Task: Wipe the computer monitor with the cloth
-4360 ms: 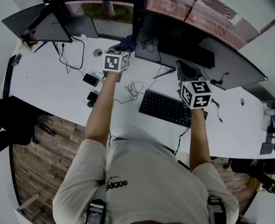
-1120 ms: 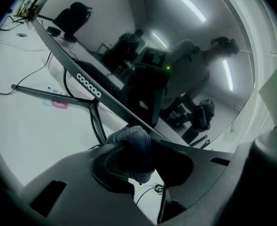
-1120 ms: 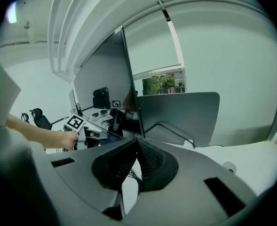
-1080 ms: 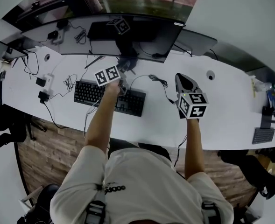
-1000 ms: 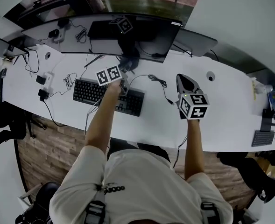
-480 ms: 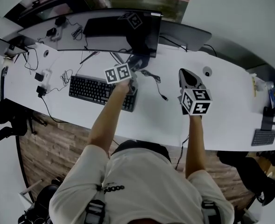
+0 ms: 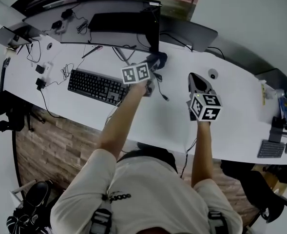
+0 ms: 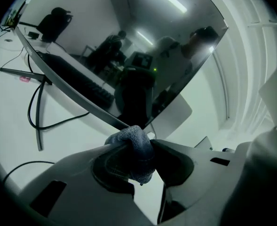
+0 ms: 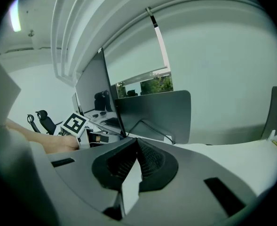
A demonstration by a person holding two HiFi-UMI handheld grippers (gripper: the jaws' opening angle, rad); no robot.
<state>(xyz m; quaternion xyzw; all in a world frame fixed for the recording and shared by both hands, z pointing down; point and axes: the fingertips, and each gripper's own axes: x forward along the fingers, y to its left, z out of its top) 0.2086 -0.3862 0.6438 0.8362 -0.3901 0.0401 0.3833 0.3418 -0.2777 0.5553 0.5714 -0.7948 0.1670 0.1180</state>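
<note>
The left gripper (image 7: 152,76) is clamping the cloth (image 8: 134,149) at the monitor's (image 8: 129,55) lower edge, seemingly mid-wipe; the right gripper (image 9: 137,147) is idling closed and empty right of the monitor; next, probably, pressing and sweeping across the screen.

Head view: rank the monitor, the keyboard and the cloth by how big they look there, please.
1. monitor, the largest by far
2. keyboard
3. cloth, the smallest, a small dark bunch that only partly shows
</note>
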